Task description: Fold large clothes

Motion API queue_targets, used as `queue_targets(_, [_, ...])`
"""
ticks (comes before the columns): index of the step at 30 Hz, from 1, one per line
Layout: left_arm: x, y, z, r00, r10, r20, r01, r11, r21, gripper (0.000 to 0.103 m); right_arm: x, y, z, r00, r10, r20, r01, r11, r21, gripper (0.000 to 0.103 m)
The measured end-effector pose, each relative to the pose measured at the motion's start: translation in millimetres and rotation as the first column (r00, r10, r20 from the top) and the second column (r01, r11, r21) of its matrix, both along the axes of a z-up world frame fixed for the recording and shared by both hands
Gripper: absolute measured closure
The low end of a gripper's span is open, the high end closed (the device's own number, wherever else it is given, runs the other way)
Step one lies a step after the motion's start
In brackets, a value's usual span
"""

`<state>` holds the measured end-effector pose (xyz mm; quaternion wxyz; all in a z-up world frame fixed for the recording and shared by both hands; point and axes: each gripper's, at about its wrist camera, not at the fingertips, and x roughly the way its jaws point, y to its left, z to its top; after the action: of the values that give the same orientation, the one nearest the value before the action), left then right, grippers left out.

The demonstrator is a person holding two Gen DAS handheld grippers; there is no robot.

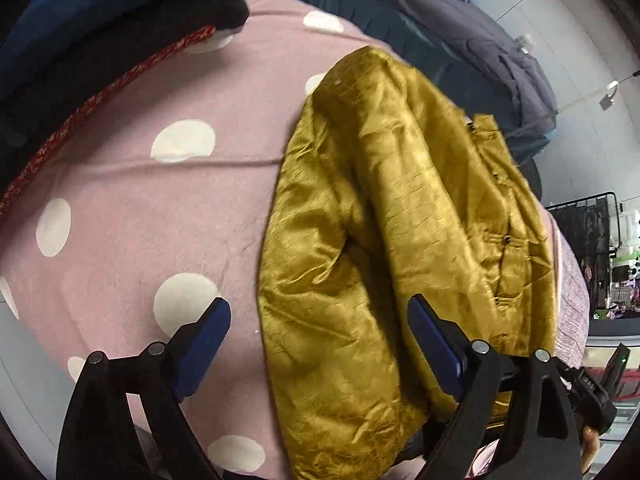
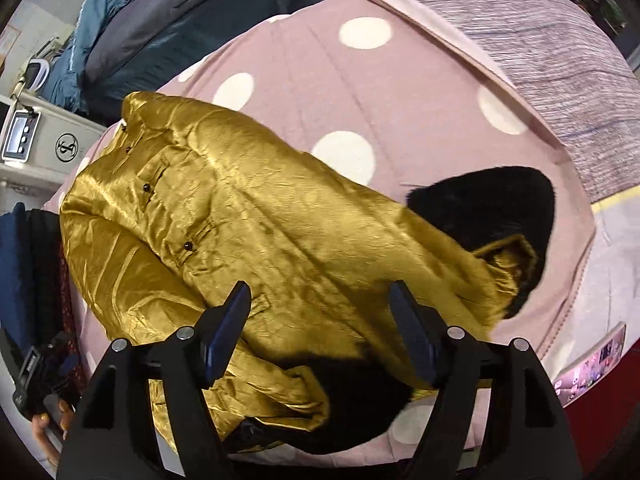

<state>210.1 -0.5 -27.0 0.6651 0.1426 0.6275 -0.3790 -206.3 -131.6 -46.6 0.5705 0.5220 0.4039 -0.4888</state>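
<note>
Both pairs of jaws stood wide apart with nothing pinched in them: the left gripper (image 1: 320, 348) hung over the lower edge of the jacket, one blue pad (image 1: 208, 344) above the blanket and the other above the gold cloth, while the right gripper (image 2: 320, 328) hovered with both its pads over the jacket's body. Under everything lay the pink blanket with white polka dots (image 1: 132, 208), spread across the work surface, with a striped grey-lilac cloth (image 2: 560, 64) along one side of it. On the blanket lay the gold satin jacket (image 1: 400, 208), crumpled and partly folded over on itself, its row of small dark buttons (image 2: 146, 188) facing up and its black fur lining (image 2: 492, 208) showing at the collar end and again at the near hem. Beyond the blanket sat a heap of dark blue and grey padded coats (image 2: 152, 20). At the other side, a stack of dark folded clothes with a red patterned edge (image 1: 100, 92) bordered the blanket. A phone (image 2: 592, 364) lay at the blanket's corner.
</note>
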Motion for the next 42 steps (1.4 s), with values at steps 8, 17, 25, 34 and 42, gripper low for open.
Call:
queue_targets(8, [-52,-7,-4,0.992,-0.122,-0.037,0.122,0.992,0.007,0.01,9,35,-26,0.999,0.029,0.018,-0.031,0.995,0.091,0.03])
queue_targets(17, [-130,-25,-46,0.936,-0.285,-0.206,0.296,0.955,0.026,0.01,4,62,-25,0.998,0.05,0.03,-0.053,0.995,0.083,0.03])
queue_targets(25, [-196,-74,-82,0.887,-0.422,-0.188,0.427,0.904,-0.015,0.032,-17,86,-12,0.999,0.038,-0.014,-0.037,0.998,0.054,0.03])
queue_targets(34, [-157,-39,-39,0.914,-0.406,-0.031,0.404,0.914,-0.036,0.098,-48,95,-18,0.998,-0.046,-0.05,0.05,0.996,0.068,0.03])
queue_targets(42, [2,73,22,0.97,-0.062,0.236,0.056,0.998,0.034,0.099,-20,80,-29,0.999,0.016,-0.052,-0.011,0.995,0.096,0.03])
